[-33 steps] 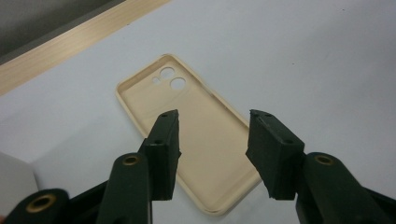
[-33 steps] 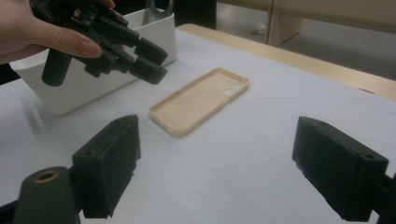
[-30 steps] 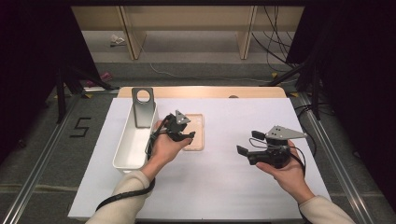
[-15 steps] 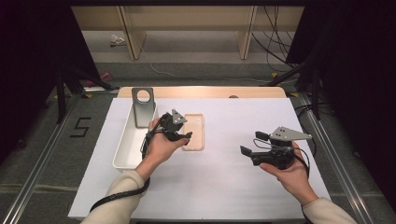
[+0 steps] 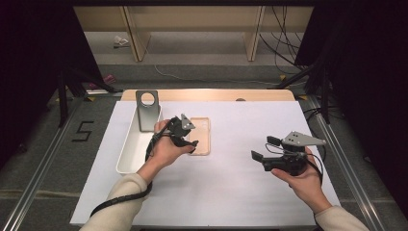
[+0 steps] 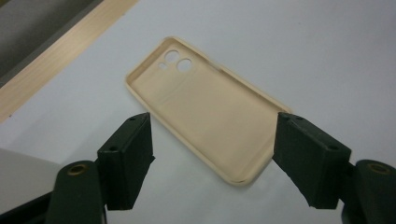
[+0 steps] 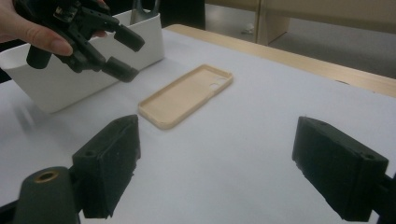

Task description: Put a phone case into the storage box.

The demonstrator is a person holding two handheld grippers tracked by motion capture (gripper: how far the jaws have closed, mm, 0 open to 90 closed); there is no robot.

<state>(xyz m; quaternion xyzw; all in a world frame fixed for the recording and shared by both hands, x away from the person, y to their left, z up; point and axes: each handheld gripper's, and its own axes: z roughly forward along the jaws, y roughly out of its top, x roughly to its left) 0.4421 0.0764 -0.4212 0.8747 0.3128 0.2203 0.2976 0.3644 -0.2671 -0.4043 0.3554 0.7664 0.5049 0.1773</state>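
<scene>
From above, the left gripper (image 5: 185, 132) and the hand (image 5: 166, 147) holding it cover the near left edge of the beige phone case (image 5: 202, 136), so whether the jaws touch it cannot be told there. The person's forearms are cut off by the bottom edge. In the right gripper view, the white bin (image 7: 70, 70) runs out of frame at the left, and the table beside it is smeared with blur.

White bin (image 5: 129, 144) crowds phone case (image 5: 200, 136); its right side lies open.
</scene>
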